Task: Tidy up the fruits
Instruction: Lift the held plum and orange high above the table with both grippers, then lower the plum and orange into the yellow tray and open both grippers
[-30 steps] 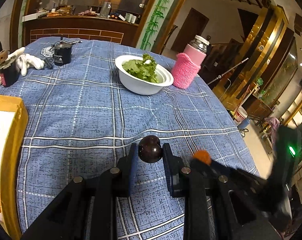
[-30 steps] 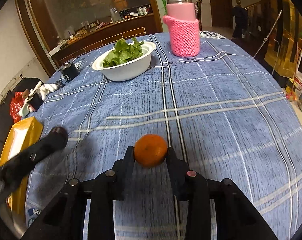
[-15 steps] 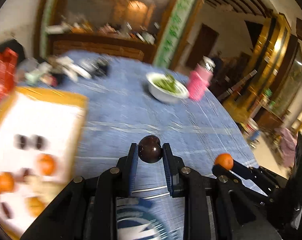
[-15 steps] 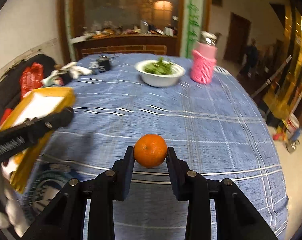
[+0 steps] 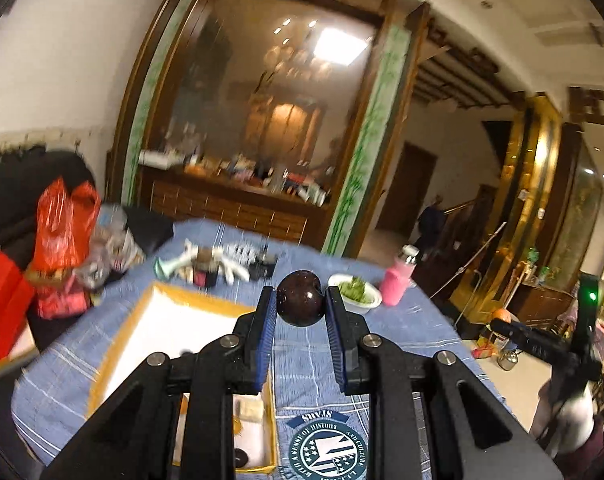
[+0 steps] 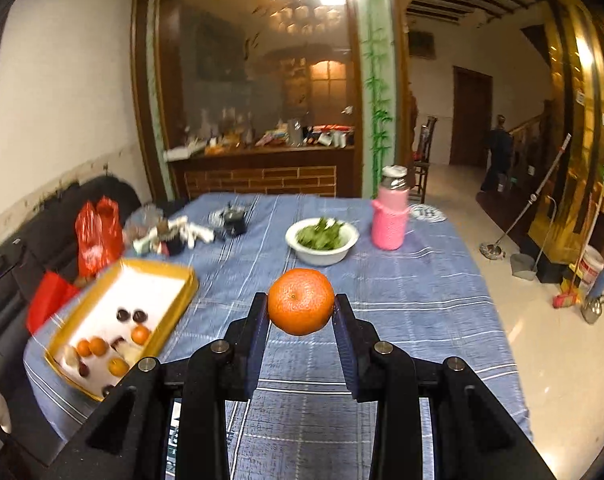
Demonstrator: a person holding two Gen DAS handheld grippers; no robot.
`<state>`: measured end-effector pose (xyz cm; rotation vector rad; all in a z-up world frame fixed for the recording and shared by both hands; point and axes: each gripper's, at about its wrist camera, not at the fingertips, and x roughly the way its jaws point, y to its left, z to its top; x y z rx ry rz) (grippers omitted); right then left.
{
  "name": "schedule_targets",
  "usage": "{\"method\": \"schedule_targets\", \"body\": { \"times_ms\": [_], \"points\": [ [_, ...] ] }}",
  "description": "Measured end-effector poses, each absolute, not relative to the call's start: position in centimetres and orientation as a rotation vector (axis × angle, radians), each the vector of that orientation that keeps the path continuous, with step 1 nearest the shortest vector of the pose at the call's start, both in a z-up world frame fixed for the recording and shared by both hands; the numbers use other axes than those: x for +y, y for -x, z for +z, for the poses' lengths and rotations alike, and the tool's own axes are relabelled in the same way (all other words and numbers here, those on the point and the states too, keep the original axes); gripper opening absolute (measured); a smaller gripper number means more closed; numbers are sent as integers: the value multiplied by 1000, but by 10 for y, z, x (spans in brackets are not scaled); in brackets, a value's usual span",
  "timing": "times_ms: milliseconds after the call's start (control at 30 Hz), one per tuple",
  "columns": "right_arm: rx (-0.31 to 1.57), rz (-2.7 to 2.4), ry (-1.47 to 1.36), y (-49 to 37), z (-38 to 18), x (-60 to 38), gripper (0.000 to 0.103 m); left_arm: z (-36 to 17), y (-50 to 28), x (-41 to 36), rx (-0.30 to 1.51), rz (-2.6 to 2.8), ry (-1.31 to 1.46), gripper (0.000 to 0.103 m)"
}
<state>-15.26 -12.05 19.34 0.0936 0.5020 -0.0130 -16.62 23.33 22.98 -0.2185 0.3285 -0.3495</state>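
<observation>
Left wrist view, jaws gripping glossy dark round fruit (image 5: pixel 300 298), right jaws clamping dimpled orange mandarin (image 6: pixel 301 301).

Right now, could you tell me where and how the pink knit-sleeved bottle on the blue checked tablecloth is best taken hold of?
Grip the pink knit-sleeved bottle around the middle of its sleeve, coming level from the near side. It stands upright, the knit looks less slippery than the metal cap, and the white bowl of greens stands close on its left in the right wrist view.
</observation>
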Motion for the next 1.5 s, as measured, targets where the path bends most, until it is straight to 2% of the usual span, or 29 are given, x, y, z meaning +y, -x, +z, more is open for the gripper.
{"method": "schedule_targets", "body": {
  "times_ms": [233,467,833,1100,1500],
  "points": [
    [397,-20,-216,185,243,-152,35,265,185,272,243,-353,249,24],
    [330,29,-193,187,274,-132,36,262,183,284,229,-281,222,24],
    [581,234,-244,95,185,-70,36,176,115,280,495,-137,172,24],
    [757,438,-148,38,114,41,36,100,79,296,695,-42,192,24],
    [904,579,-25,26,53,127,37,72,62,298,743,72,87,24]
  ]
}}
